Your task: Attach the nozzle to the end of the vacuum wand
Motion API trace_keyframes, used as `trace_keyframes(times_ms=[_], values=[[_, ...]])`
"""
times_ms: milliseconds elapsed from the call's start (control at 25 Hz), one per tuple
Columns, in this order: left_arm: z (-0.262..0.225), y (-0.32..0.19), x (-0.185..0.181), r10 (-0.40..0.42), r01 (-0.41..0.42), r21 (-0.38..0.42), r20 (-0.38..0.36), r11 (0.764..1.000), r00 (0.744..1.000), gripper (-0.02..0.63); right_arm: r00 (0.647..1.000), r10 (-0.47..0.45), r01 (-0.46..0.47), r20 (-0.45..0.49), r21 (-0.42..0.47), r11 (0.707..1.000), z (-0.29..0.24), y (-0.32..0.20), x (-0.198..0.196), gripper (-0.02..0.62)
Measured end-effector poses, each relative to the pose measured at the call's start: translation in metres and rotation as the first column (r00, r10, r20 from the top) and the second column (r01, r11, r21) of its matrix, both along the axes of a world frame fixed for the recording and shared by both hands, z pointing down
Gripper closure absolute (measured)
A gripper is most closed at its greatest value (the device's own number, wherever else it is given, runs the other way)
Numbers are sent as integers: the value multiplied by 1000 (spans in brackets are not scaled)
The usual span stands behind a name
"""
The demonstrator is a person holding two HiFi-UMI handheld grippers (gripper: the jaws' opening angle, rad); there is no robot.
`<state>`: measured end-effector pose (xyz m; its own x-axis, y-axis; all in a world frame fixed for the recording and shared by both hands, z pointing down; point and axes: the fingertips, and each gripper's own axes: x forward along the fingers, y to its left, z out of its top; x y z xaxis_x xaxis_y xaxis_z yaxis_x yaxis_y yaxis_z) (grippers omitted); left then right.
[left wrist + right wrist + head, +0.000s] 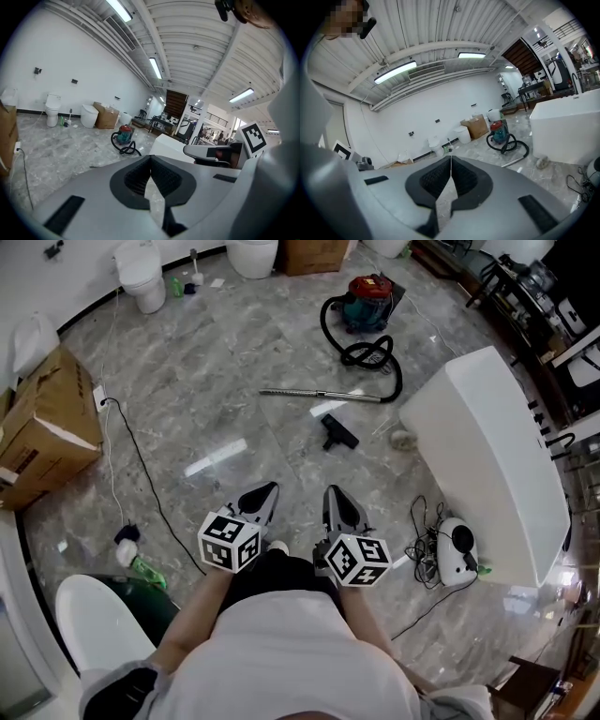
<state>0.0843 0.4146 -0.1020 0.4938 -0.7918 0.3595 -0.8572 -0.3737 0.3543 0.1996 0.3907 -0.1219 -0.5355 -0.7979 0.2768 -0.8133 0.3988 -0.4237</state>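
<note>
Not begun, judging by layout. Holding left gripper [271,487] and right gripper [330,491] both pressed together, pinching nothing, well short of the parts. Spotting black nozzle [338,434] loose on floor [216,381] just beside metal vacuum wand [319,395], apparently not touching it, small in view. Left: approach, grab both, push nozzle onto wand's free end.

We see a big hall that looks like a showroom or store for bathroom fittings. Loose white toilets [141,277] stand by the wall at upper left, and a white bathtub [487,456] at right. Cardboard boxes [47,427] sit on the grey marble floor [216,381], under tube lights [157,68] on a bare ribbed ceiling [197,47].
</note>
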Motion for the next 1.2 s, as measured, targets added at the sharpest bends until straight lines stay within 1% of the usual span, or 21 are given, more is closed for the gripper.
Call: trace_keyframes(times_ms=[160, 440, 600, 840, 1040, 1200], values=[[2, -2, -6, -32, 32, -23, 1, 999, 999, 598, 1000, -23, 23, 12, -19, 1000, 3, -1, -4, 580], [5, -22, -2, 5, -4, -34, 13, 999, 1000, 598, 999, 17, -14, 32, -64, 998, 16, -18, 1, 580], [3, -44, -4, 7, -7, -37, 2, 999, 1000, 598, 1000, 24, -23, 18, -67, 997, 15, -38, -1, 580], [3, -85, -14, 32, -32, -45, -3, 998, 999, 598, 999, 43, -40, 22, -98, 994, 18, -81, -17, 580], [-1, -126, -38, 51, -51, -55, -5, 997, 999, 598, 998, 67, -64, 23, -89, 994, 11, -122, -36, 578], [-3, -156, -52, 78, -79, -52, -11, 996, 997, 598, 995, 102, -100, 21, -100, 990, 13, -148, -47, 579]])
